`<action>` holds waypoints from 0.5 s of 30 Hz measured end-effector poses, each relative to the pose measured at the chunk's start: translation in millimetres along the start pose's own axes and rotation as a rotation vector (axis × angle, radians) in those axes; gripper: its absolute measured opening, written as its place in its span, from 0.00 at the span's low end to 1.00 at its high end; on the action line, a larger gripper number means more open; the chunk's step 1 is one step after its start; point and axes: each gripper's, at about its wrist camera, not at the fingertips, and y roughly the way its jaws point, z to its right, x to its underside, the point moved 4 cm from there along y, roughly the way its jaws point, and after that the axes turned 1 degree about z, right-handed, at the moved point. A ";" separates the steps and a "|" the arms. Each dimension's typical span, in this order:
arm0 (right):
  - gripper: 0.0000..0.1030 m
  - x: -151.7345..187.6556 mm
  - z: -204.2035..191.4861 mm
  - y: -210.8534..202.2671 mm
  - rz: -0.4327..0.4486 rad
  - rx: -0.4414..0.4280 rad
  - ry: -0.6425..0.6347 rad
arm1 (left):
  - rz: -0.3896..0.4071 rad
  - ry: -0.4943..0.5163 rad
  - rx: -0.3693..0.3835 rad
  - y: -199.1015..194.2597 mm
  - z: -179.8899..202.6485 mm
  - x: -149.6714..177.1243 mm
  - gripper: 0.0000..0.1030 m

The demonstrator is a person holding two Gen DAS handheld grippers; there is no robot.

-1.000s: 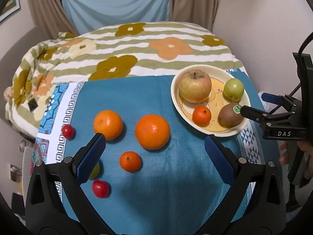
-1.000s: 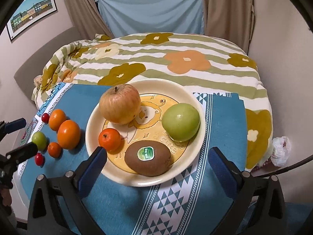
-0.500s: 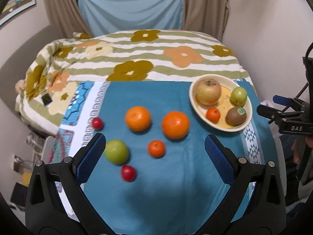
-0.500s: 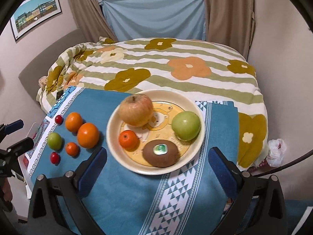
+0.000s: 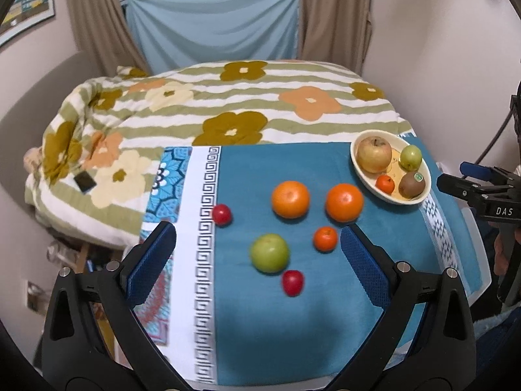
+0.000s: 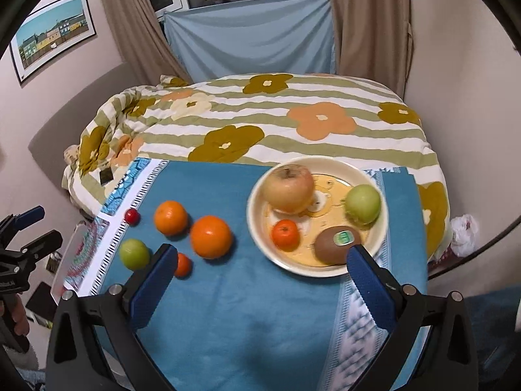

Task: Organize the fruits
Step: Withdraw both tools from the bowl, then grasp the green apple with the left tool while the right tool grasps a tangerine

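cloth (image 5: 293,325): teal | plate (image 6: 257,228): cream, yellow centre | quilt (image 5: 228,104): green-striped, floral

Left hand-held gripper (image 5: 257,254) and right hand-held gripper (image 6: 260,273), both spread wide, empty.

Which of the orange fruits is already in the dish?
The small mandarin lying in the cream dish, beside the kiwi. The two big oranges and the other small mandarin lie loose on the blue cloth.

White letters "DAS" stand on the black body of the right hand-held gripper (image 5: 472,184), at the right edge of the left wrist view. The kiwi (image 6: 337,244) bears a green sticker, its print unreadable.
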 end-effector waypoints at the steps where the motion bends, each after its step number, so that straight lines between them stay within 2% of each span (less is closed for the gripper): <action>1: 1.00 1.1 -8.0 1.1 -0.002 0.005 0.008 | -0.002 0.006 0.009 1.7 -3.2 -0.4 1.00; 5: 1.00 4.9 -28.8 7.5 -0.013 0.020 0.043 | -0.019 0.041 0.076 12.9 -23.0 0.8 1.00; 15: 1.00 33.1 -63.8 39.8 -0.072 0.085 0.166 | -0.105 0.137 0.234 66.3 -40.6 13.8 1.00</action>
